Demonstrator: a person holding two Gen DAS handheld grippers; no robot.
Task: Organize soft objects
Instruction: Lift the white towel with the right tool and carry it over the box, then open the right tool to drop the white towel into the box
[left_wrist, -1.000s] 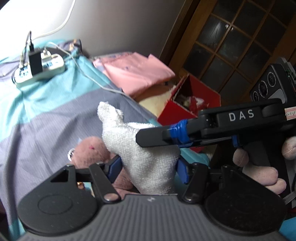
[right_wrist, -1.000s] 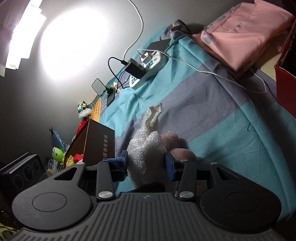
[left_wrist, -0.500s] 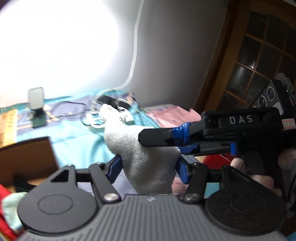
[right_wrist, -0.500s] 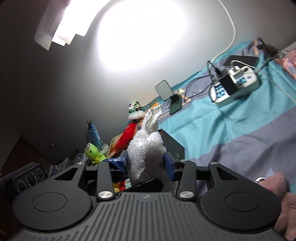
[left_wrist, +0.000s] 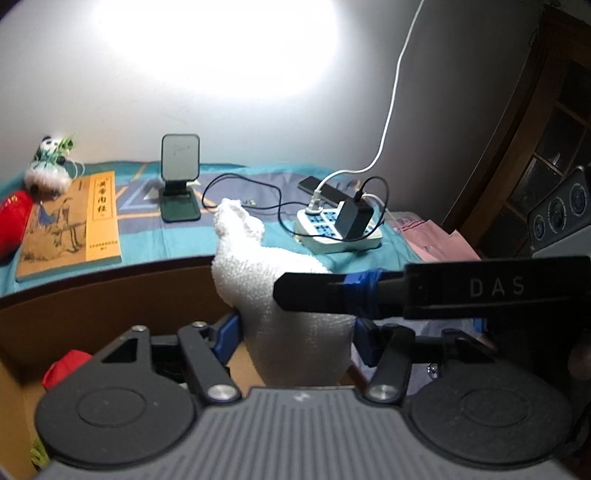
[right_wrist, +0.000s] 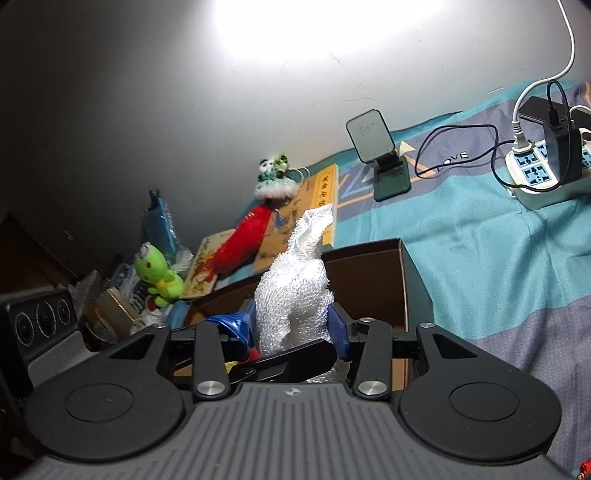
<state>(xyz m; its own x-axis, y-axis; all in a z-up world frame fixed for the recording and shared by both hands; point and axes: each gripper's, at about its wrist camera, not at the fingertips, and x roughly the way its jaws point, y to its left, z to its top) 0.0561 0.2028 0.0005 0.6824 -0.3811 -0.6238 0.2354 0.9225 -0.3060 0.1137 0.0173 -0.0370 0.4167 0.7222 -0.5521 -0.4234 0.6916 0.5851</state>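
A white fluffy cloth (left_wrist: 258, 266) stands upright between the blue pads of my left gripper (left_wrist: 297, 332), which is shut on its wide lower part. My right gripper (right_wrist: 293, 325) is shut on the same white cloth (right_wrist: 295, 295). One of its black fingers (left_wrist: 325, 295) crosses in front of the cloth from the right in the left wrist view. Both grippers hold the cloth above an open brown cardboard box (left_wrist: 110, 280), also seen as the box (right_wrist: 369, 258) in the right wrist view. A red soft item (left_wrist: 66, 365) lies inside the box.
On the teal and grey bedspread (right_wrist: 480, 258) lie a yellow book (left_wrist: 70, 225), a phone stand (left_wrist: 180, 177), a power strip (left_wrist: 340, 229) with cables, a panda toy (left_wrist: 50, 162), a red plush (right_wrist: 243, 243) and a green frog plush (right_wrist: 155, 273). Pink fabric (left_wrist: 436, 240) lies right.
Both grippers carried the white cloth leftwards, away from the pink plush and the red box, to a place over the brown box. Neither grip has altered.
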